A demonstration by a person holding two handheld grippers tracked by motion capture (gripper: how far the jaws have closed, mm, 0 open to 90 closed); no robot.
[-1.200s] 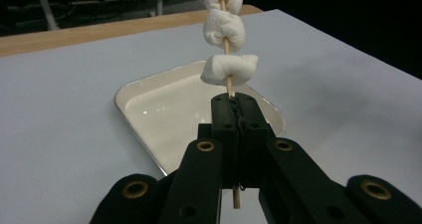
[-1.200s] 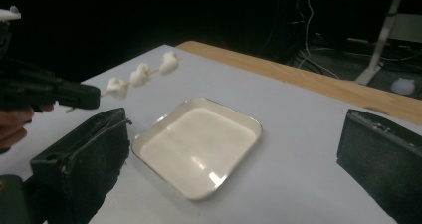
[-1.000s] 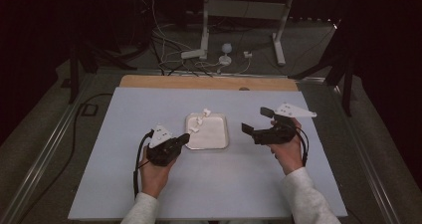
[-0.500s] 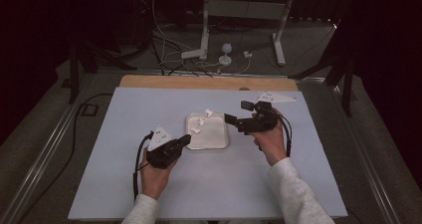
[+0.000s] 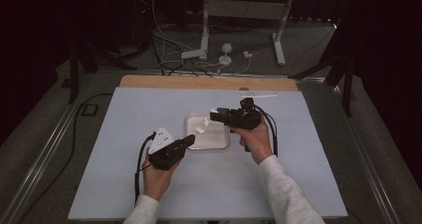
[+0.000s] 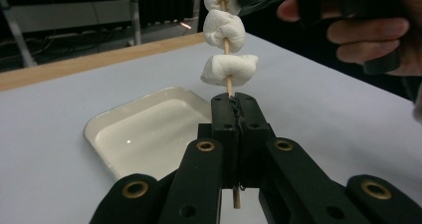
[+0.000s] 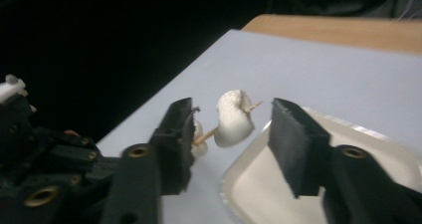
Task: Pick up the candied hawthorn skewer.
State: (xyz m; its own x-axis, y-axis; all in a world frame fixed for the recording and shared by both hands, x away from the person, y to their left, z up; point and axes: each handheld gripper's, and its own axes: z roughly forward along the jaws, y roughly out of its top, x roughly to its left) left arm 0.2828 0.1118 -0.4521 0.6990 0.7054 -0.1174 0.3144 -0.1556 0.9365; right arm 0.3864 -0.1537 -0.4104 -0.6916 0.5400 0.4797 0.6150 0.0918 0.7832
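Left: the left gripper [image 5: 188, 141] has its jaws pressed together on the lower end of a wooden skewer [image 6: 229, 88], which rises upright above the near edge of a white tray [image 5: 219, 143]. Three marshmallows [image 6: 229, 68] are threaded on the skewer, stacked one above another, the lowest just above the jaw tips.

Centre: the tray lies on the pale blue table [image 5: 124, 114], between the two hands.

Right: the right gripper [image 7: 230, 134] has come in level over the tray. Its jaws have just been closing and stand apart, with the top marshmallow [image 7: 234, 117] between them, near the pads, neither visibly pressing on it. The skewer's tip pokes out of this marshmallow.
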